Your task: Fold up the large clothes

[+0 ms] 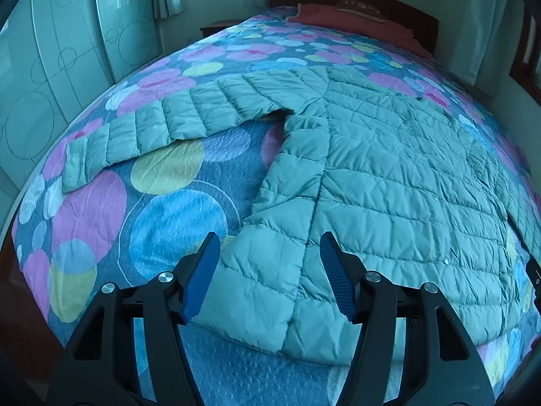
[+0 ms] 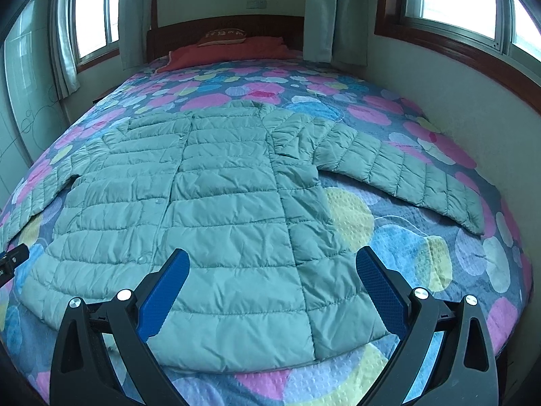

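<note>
A pale green quilted puffer jacket [image 2: 216, 203] lies spread flat on a bed [image 2: 389, 223], its hem toward the near edge and its collar toward the far headboard [image 2: 236, 25]. Both sleeves reach out sideways across a bedspread printed with pink, blue and yellow circles. A red pillow [image 2: 230, 52] sits at the far end.

The left gripper [image 1: 268, 270] hangs just over the jacket's near left hem corner. Its blue-padded jaws stand partly apart, with the corner's fabric and a vertical seam showing between them; the pads do not press on the cloth.

The right gripper [image 2: 272, 287] hangs over the near right part of the hem. Its jaws stand wide, the hem's right corner lying between them, untouched.

Windows [image 2: 91, 13] with pale curtains flank the bed.
</note>
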{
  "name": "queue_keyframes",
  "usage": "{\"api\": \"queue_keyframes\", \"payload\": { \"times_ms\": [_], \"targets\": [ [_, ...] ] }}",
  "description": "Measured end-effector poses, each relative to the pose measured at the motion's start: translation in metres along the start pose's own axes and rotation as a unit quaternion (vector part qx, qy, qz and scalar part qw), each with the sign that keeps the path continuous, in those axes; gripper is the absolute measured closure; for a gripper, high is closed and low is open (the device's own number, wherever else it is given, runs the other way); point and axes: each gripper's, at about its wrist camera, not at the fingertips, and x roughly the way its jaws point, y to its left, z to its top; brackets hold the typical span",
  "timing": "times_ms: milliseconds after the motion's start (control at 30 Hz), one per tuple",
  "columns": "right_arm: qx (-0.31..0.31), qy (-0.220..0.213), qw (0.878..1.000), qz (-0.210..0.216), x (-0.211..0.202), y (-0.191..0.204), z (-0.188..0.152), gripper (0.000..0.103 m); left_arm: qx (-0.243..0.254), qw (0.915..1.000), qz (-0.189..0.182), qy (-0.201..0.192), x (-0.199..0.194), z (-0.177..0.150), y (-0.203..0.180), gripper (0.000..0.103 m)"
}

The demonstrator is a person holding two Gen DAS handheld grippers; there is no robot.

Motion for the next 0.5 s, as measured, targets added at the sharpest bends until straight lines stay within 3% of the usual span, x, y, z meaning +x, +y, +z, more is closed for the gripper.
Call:
{"api": "queue_keyframes", "payload": {
  "times_ms": [33, 67, 100, 233, 267, 333, 400, 500],
  "targets": [
    [0.006, 0.001, 1.0, -0.002, 0.005, -0.004, 0.002, 0.018, -0.008, 0.9999, 0.003, 0.007, 0.007, 0.003, 0.008, 0.051],
    [0.01, 0.005, 1.0, -0.006, 0.01, -0.009, 0.005, 0.048, -0.015, 0.9997, 0.013, 0.011, 0.016, 0.007, 0.011, 0.054],
    [0.015, 0.014, 1.0, -0.014, 0.018, -0.013, 0.007, 0.056, -0.022, 0.9994, 0.024, 0.013, 0.023, 0.011, 0.017, 0.057],
    [0.048, 0.027, 0.998, -0.003, 0.041, -0.035, 0.013, 0.055, -0.055, 0.9975, 0.04, 0.018, 0.045, 0.024, 0.044, 0.058],
    [0.053, 0.027, 0.998, -0.001, 0.045, -0.04, 0.015, 0.054, -0.068, 0.9967, 0.042, 0.017, 0.049, 0.027, 0.052, 0.054],
    [0.074, 0.026, 0.997, -0.002, 0.052, -0.054, 0.019, 0.047, -0.091, 0.9944, 0.052, 0.016, 0.057, 0.031, 0.066, 0.028],
    [0.107, 0.02, 0.994, -0.003, 0.059, -0.073, 0.022, 0.032, -0.117, 0.9911, 0.062, 0.016, 0.065, 0.034, 0.082, 0.024],
    [0.167, 0.009, 0.986, -0.008, 0.067, -0.112, 0.024, 0.031, -0.163, 0.9833, 0.074, 0.033, 0.08, 0.035, 0.103, 0.023]
  ]
}}
